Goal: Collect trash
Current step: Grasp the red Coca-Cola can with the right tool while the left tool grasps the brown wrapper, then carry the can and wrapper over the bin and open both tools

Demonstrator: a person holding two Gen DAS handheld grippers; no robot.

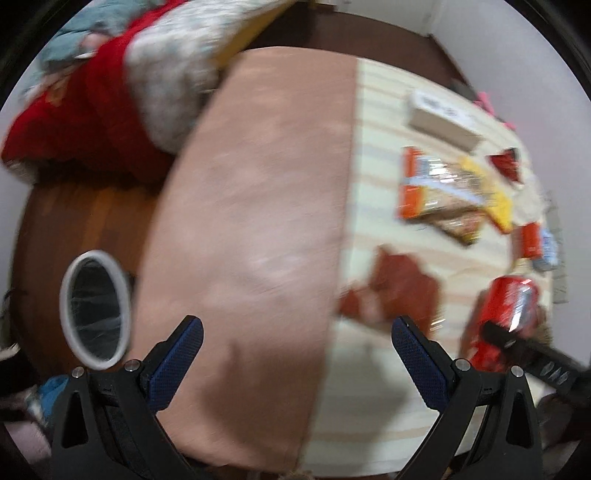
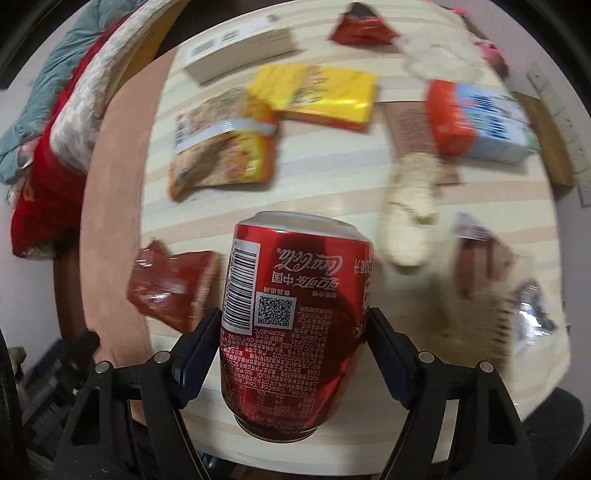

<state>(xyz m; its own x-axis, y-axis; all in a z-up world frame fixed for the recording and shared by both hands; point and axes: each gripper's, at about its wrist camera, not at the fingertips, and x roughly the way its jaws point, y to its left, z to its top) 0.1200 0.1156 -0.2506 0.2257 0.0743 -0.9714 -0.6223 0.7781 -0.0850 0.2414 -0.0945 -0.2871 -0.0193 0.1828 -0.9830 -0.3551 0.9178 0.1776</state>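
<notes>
Between the fingers of our right gripper (image 2: 293,332), a dented red Coca-Cola can (image 2: 295,325) is clamped at its sides, held upside down above the striped bench (image 2: 332,184). Beyond it on the bench lie more wrappers: a crumpled red packet (image 2: 171,286) just left of the can, an orange noodle bag (image 2: 223,142), a yellow packet (image 2: 316,96) overlapping its far corner, an orange-and-blue tissue pack (image 2: 476,120), a second red wrapper (image 2: 364,27) at the far edge and a pale cardboard box (image 2: 240,50). From the left wrist view, our left gripper (image 1: 297,345) hangs with its fingers spread wide and nothing between them, above the pink strip (image 1: 251,221) along the bench's edge. Down on the wooden floor to its left stands a white-rimmed bin (image 1: 96,308) lined with a clear bag. The can (image 1: 506,314) and right gripper show at that view's right edge, blurred.
</notes>
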